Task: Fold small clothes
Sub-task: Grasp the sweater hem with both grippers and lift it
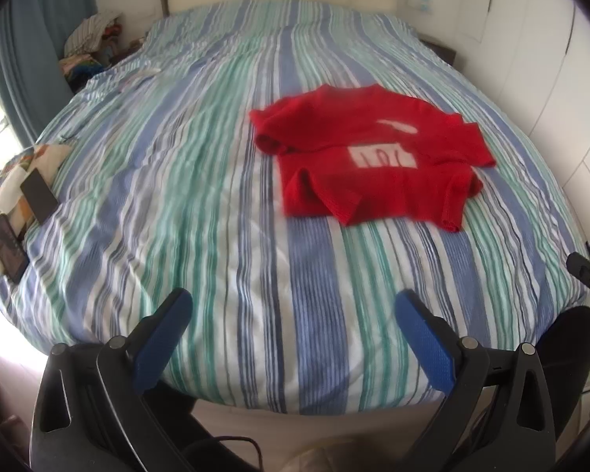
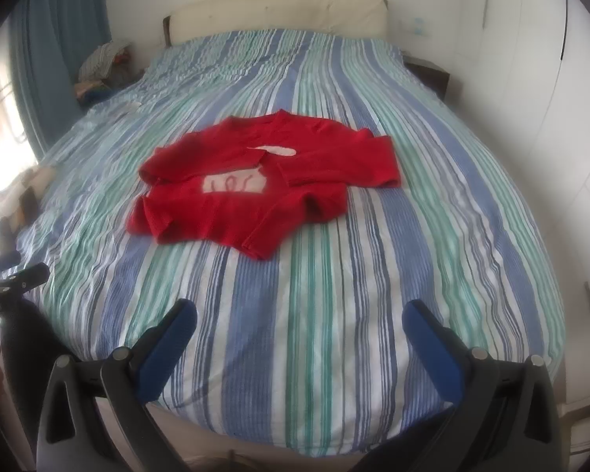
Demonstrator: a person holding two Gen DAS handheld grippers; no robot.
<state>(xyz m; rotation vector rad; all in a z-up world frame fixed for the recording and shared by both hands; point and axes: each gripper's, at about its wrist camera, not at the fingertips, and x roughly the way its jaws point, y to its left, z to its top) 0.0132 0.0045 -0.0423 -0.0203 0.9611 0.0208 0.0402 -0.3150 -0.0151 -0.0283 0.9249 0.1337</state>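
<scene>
shirt (image 1: 373, 157) flat on bed (image 1: 216, 236), ahead-right of left gripper (image 1: 293, 306), ahead-left of right gripper (image 2: 299, 316) | both spread wide, empty | likely light, limp, slack | best pinched at hem corners or sleeve

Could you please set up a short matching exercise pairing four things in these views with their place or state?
Things:
1. red shirt
2. left gripper
3. heap of clothes
4. dark phone

Places or states:
A. piled by the blue curtain, beside the bed's head
B. open, over the near edge of the bed
C. spread on the striped cover
D. on a patterned cloth at the bed's left edge

Pairs: 1-C, 2-B, 3-A, 4-D
</scene>
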